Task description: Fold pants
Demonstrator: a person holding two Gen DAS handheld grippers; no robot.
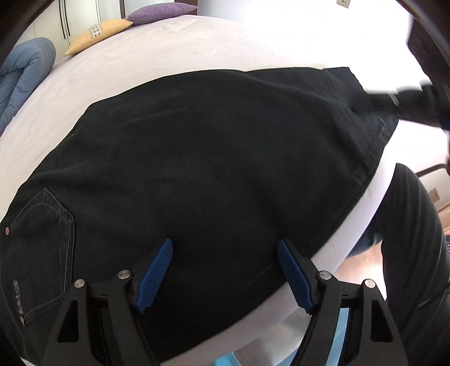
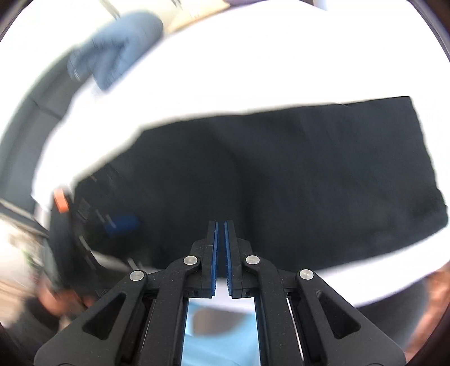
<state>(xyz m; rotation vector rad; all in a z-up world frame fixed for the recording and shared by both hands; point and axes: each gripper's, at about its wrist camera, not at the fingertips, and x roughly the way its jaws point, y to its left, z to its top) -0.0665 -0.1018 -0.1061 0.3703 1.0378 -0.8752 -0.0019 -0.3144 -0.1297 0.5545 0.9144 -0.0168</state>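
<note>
Left gripper hanging with jaws wide apart, blue pads angled outward, nothing between them, hovering over the near edge of the pants. Right gripper pointing down at the same dark cloth with jaws drawn together, only a thin slit between the blue pads, gripping nothing visible.

Pants lying flat across the bed, black denim folded lengthwise into one long band. Back pocket with pale stitching and a small rivet sitting at the left end in the left wrist view; hemmed leg end reaching toward the bed's right edge. In the right wrist view, leg end stretching off to the right, waist end blurring at the lower left beside the other tool.

Pale sheet showing all around the pants. Yellow pillow and purple pillow resting at the far end of the bed, blue duvet bunched at the far left. Person's dark trouser leg standing just beside the bed at the right.
</note>
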